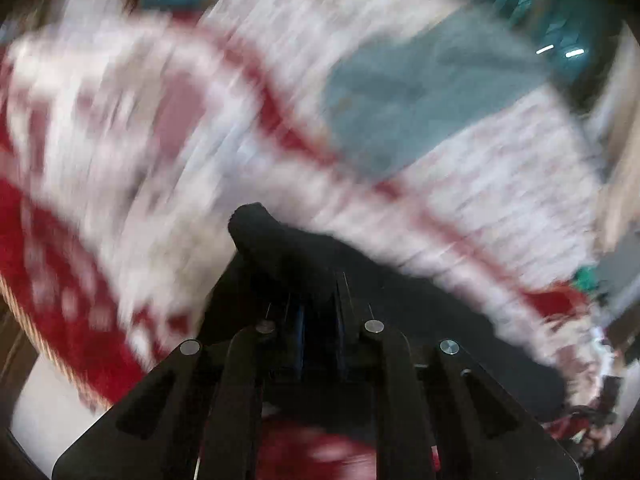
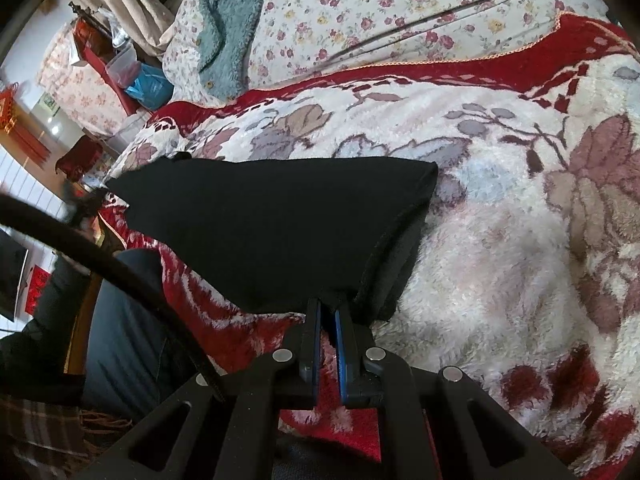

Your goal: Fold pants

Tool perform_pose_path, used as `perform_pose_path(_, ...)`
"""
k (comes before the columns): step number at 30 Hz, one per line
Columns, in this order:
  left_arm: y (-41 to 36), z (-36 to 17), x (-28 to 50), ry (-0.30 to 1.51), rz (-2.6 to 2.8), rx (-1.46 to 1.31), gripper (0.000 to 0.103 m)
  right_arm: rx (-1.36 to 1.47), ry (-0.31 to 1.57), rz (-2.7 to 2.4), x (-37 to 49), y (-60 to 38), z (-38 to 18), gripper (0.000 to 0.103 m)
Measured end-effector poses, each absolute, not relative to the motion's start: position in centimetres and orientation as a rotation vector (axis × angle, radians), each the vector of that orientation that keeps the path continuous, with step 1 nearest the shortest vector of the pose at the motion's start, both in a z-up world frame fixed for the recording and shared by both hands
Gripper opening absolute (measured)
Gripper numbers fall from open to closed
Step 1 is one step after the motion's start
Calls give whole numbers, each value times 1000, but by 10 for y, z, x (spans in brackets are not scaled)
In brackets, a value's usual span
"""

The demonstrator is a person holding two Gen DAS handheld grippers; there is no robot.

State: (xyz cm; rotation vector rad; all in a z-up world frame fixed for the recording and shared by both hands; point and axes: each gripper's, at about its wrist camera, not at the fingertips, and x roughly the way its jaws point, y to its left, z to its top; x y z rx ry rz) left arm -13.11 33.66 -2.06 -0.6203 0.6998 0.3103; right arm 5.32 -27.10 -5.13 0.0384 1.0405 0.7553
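Note:
The black pants (image 2: 272, 220) lie folded on a plush red-and-white floral blanket (image 2: 500, 260), hanging taut toward the near edge. My right gripper (image 2: 328, 308) is shut on the pants' near hem, with the fabric pinched between its blue pads. The left wrist view is heavily motion-blurred. In it my left gripper (image 1: 320, 300) is shut on a bunch of the black pants (image 1: 280, 240), which bulges up over the fingertips and trails off to the right. The blanket (image 1: 120, 140) smears past behind it.
A teal fleece garment (image 2: 228, 28) lies on a floral sheet (image 2: 360, 12) beyond the blanket. A black cable (image 2: 120, 272) crosses the left side over a person's jeans-clad legs (image 2: 120, 340). Red boxes and bags (image 2: 108, 60) stand at the far left.

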Motion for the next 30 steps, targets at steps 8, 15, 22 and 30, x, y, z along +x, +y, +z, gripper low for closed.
perform_pose_path(8,324,-14,-177,590,295,-792,11,65,1031,748,54,-275,-50,6)
perform_pose_path(15,319,-15,-189,567,298,-885,11,164,989,708,53,-295,-47,5)
perform_pose_path(22,317,-22,-194,568,294,-926,11,196,955,525,53,-313,-41,5)
perform_pose_path(30,314,-41,-194,608,298,-955,11,-102,1023,552,58,-245,-29,8)
